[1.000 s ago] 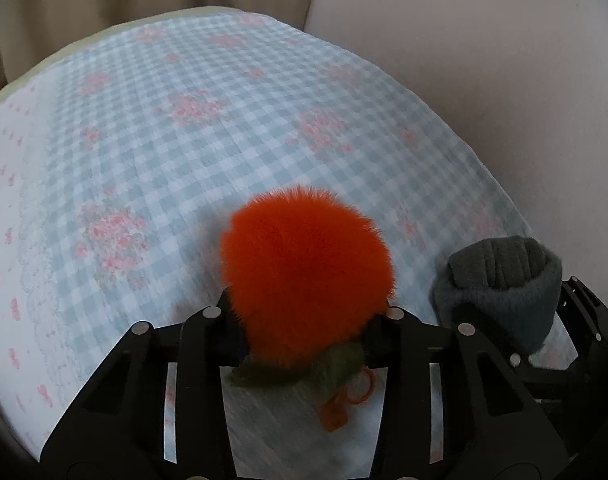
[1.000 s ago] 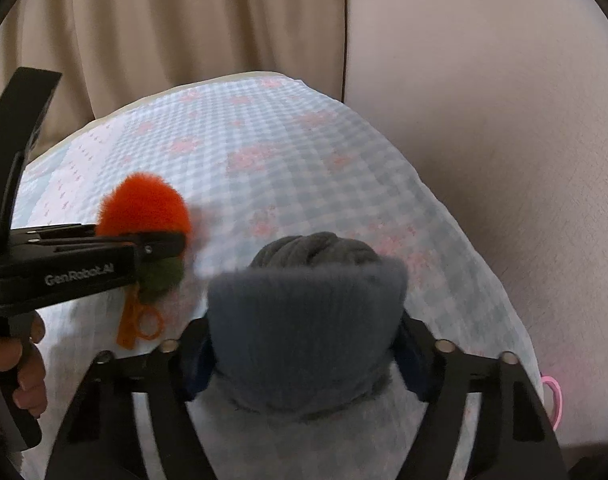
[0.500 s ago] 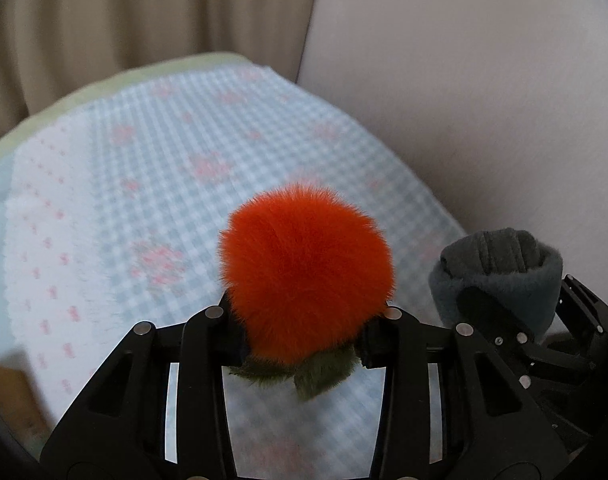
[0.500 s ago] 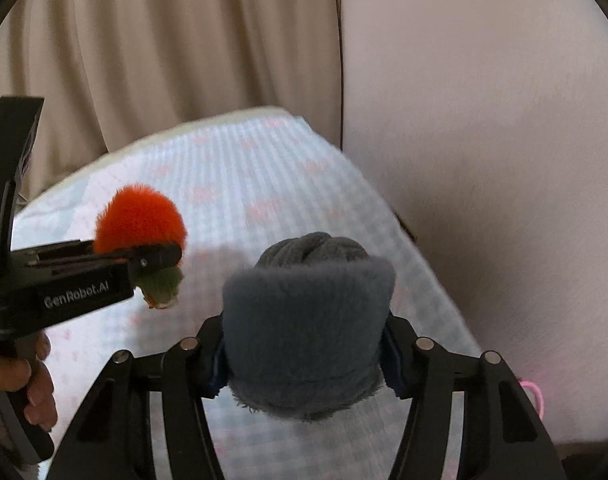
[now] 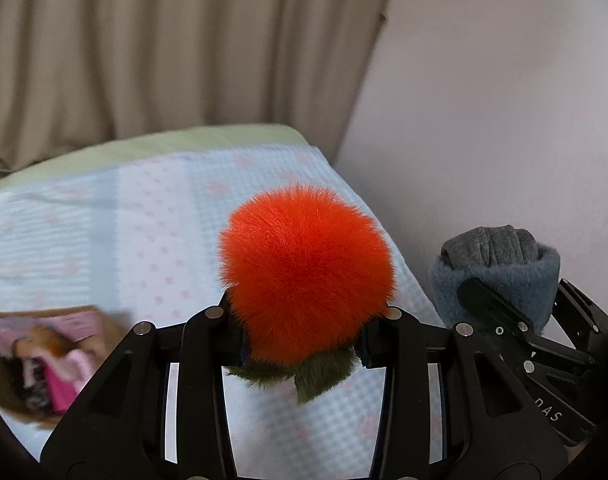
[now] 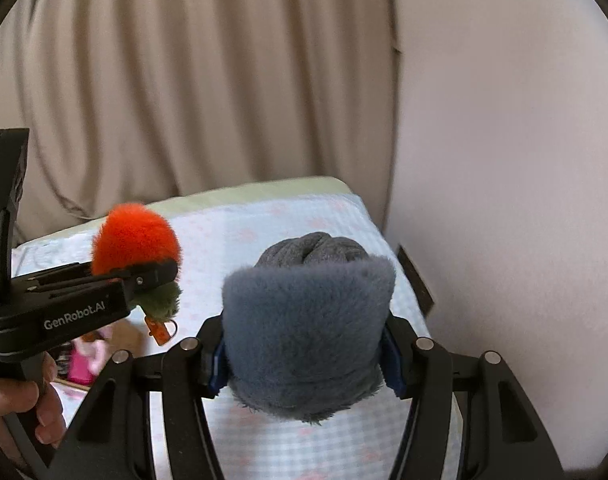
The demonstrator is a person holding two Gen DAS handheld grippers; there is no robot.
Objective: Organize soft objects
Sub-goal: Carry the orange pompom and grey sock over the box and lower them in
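Left tool (image 5: pixel 304 316) hides orange pompom's (image 5: pixel 306 276) underside

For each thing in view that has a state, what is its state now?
left tongs: shut on the orange pompom
orange pompom: held, lifted above the bed
right tongs: shut on the grey rolled sock
grey rolled sock: held, lifted above the bed
checked bedcover: spread flat
curtain: drawn
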